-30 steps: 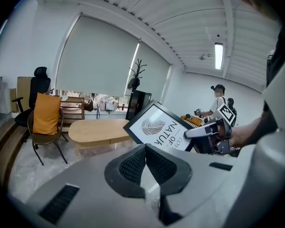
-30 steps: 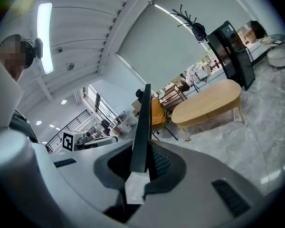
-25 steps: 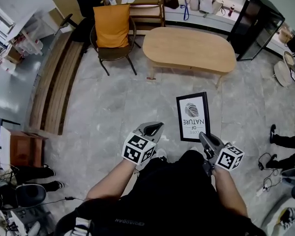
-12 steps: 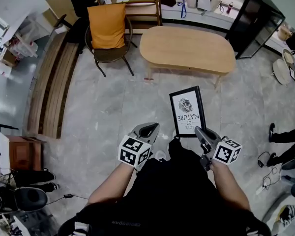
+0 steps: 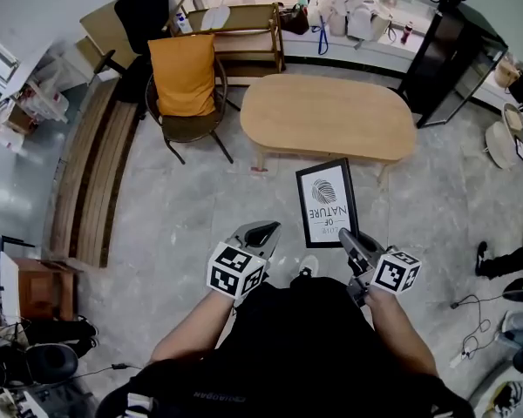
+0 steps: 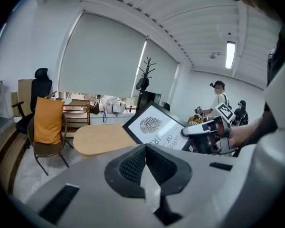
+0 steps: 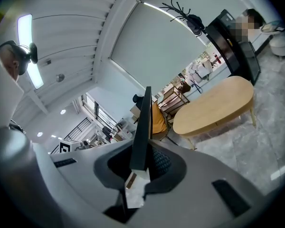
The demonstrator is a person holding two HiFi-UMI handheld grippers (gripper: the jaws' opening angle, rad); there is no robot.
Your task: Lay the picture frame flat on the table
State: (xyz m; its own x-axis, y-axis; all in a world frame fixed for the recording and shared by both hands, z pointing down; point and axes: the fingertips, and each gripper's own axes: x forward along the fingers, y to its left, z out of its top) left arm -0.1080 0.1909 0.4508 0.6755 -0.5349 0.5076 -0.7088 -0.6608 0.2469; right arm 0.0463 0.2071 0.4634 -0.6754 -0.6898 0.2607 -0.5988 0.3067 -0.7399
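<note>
Above the floor (image 5: 200, 200) short of the oval desk (image 5: 331, 116), the right gripper (image 5: 346, 237) holds the picture frame (image 5: 326, 200) face-up, fingers clamped on its lower edge, likely ready for laying flat, while the left gripper (image 5: 263, 232) has fingers closed, empty.

Desk (image 5: 331, 116) stands mid-room on the floor (image 5: 192, 216). Chair (image 5: 187, 124) is just left of the desk, with a cushion (image 5: 183, 75) on it, leaning against its back. Shelf (image 5: 235, 24) is behind the chair and desk, by the far wall. Cabinet (image 5: 440, 50) is right of the desk, at its far end. Planks (image 5: 96, 172) lie on the floor left of the chair. Frame (image 5: 326, 202) is just in front of the desk's near edge, off the desk and above the floor, its lower edge between the jaws of the right claw (image 5: 347, 238). Left claw (image 5: 261, 231) is left of the frame, apart from it, beside the right claw.
</note>
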